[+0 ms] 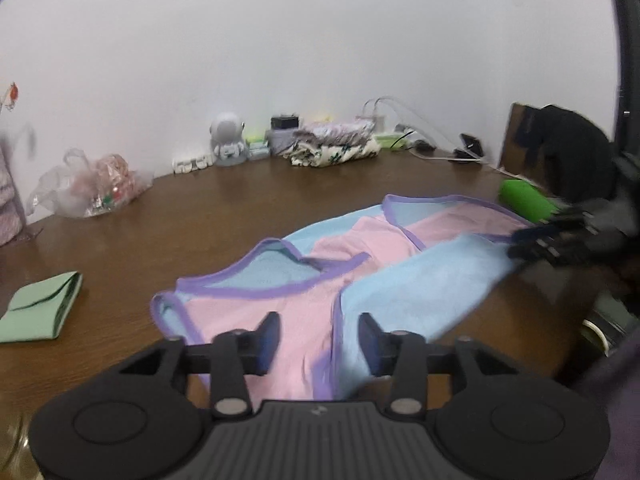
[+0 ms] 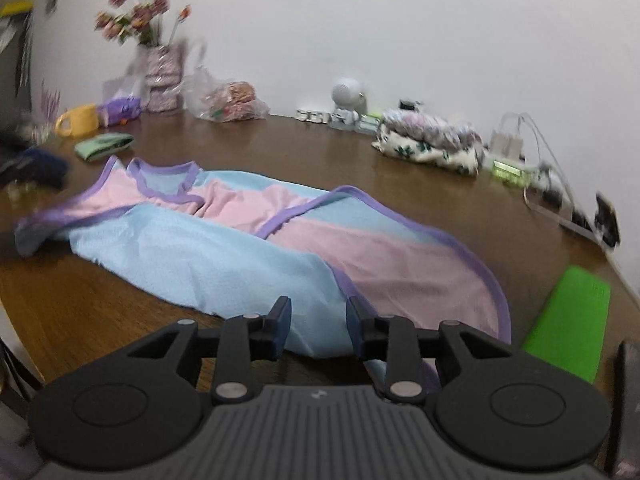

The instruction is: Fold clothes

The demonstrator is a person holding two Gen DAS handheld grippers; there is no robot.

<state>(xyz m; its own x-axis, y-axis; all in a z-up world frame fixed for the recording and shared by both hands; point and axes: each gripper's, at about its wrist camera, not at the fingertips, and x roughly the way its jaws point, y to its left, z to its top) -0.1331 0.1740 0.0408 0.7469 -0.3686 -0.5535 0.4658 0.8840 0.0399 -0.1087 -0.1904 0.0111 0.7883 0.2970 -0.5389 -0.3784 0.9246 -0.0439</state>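
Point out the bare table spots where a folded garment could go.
Bare wood lies between the pink-and-blue garment and the floral folded pile, and between the garment and the green folded cloth. It is crowded along the wall: plastic bag, figurine, cables.

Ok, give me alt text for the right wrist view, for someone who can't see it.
A pink and blue garment with purple trim lies spread on a brown wooden table, its near hem just beyond the open right gripper. A folded green cloth, a yellow mug and flowers sit far left; a green block lies right.
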